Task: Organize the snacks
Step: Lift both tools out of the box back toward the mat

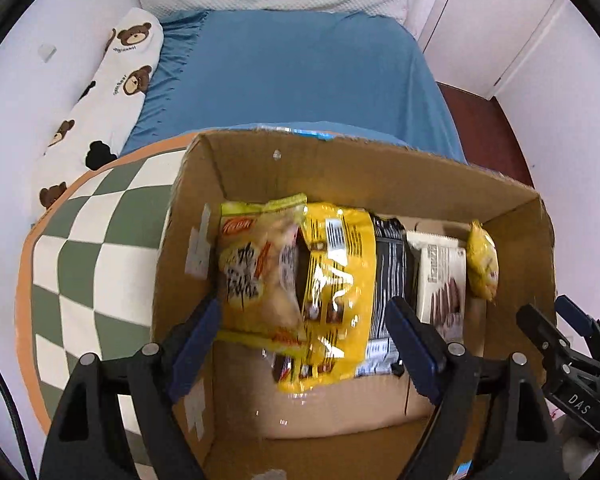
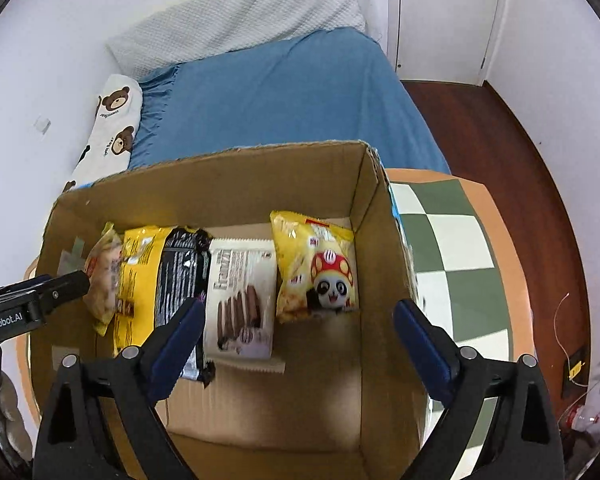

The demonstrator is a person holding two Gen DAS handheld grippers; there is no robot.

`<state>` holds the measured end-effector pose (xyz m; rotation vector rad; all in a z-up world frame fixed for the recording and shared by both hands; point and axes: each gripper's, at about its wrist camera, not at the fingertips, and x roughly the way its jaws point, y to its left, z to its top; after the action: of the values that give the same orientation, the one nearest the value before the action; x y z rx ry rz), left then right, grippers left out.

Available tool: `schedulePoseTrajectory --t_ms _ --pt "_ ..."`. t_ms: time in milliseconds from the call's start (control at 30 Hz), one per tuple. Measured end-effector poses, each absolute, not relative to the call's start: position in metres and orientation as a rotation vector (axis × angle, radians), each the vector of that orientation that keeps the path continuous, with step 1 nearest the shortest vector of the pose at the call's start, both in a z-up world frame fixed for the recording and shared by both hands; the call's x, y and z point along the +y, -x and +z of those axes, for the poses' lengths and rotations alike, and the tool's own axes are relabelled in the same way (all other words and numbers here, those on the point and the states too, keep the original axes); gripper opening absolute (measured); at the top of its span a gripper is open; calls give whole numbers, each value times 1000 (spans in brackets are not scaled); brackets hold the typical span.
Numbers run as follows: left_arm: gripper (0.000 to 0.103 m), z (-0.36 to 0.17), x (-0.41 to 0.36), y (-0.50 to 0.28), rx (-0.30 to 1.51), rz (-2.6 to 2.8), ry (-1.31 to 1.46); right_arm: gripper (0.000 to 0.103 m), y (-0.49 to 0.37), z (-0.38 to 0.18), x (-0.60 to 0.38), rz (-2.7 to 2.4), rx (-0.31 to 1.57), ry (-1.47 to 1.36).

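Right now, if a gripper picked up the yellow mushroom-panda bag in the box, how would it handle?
The mushroom-panda bag looks puffed, so probably light and squashy. Its glossy film may slip between pads. It stands leaning in the cardboard box, so a nudge could tip it.

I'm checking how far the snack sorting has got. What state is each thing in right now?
Cardboard box: open-topped, on the checkered mat.
Pale yellow snack bag: in the box, at the row's left end.
Yellow packet: in the box.
Black packet: in the box.
White biscuit packet: in the box.
Mushroom-print bag: in the box, at the row's right end.
Left gripper: open, empty.
Right gripper: open, empty.
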<state>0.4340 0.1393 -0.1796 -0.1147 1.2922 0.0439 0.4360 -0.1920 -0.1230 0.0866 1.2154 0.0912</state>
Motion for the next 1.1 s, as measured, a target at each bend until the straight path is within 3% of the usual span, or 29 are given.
schedulePoseTrajectory --t_ms 833,1100 --pt "84 -83 101 -277 998 53 52 97 -281 -13 -188 147 951 -18" --pt "84 -84 106 -243 1016 80 74 97 -245 -18 -188 213 1028 -122"
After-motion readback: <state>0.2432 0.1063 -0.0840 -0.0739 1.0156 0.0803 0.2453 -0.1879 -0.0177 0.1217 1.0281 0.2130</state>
